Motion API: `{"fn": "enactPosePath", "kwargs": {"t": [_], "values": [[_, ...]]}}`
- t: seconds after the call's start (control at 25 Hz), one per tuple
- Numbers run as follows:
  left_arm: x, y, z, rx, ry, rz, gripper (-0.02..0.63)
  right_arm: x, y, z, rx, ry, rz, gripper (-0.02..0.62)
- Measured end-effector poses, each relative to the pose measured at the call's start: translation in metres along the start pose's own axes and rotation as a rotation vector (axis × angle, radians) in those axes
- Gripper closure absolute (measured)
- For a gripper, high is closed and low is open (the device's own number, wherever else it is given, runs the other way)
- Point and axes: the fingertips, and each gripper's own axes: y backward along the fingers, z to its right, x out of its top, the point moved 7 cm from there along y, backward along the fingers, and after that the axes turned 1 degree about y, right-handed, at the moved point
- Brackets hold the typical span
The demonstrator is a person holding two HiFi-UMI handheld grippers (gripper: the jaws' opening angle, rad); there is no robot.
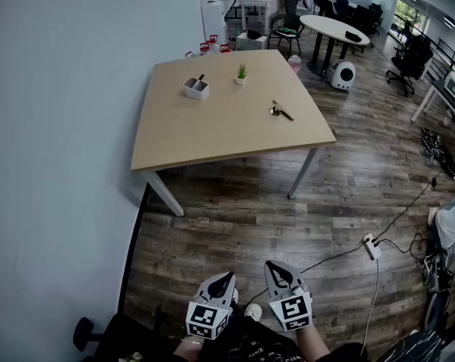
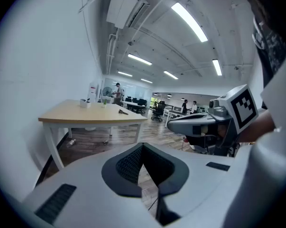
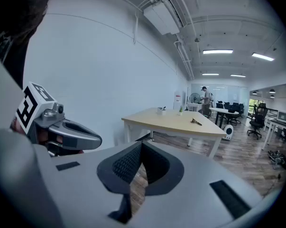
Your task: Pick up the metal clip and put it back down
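Head view puts the left claw (image 1: 224, 279) and the right claw (image 1: 278, 271) low and close to the person's body, side by side. Each has its jaws pressed together on nothing, which looks like a resting carry with no reach begun. The metal clip (image 1: 281, 111) lies on the worktop (image 1: 212, 130) near its right edge, well apart from both claws, with open wooden floor (image 1: 235, 232) between. The person would probably need to step closer before any grasp. A white holder (image 1: 196, 87) and a small potted plant (image 1: 241, 73) stand toward the far side, apart from the clip, so neither crowds it. A power strip (image 1: 371, 246) with its cable lies on the floor to the right, off the straight path.
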Motion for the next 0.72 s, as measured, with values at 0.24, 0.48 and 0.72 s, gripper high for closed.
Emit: {"fn": "enactPosePath", "kwargs": {"t": [0.24,0.48,0.72], "values": [[0.005,0.013,0.007,0.002,-0.01,0.034,0.597,-0.001,0.015,-0.006,-0.011,0.016,0.008,0.583],[0.005,0.022,0.007,0.001,-0.013,0.049,0.597,-0.003,0.022,-0.013,-0.027,-0.021,0.016,0.581],[0.01,0.017,-0.006,-0.031,0.051,0.067,0.494,-0.002,0.019,-0.003,-0.025,-0.081,0.038,0.335]]}}
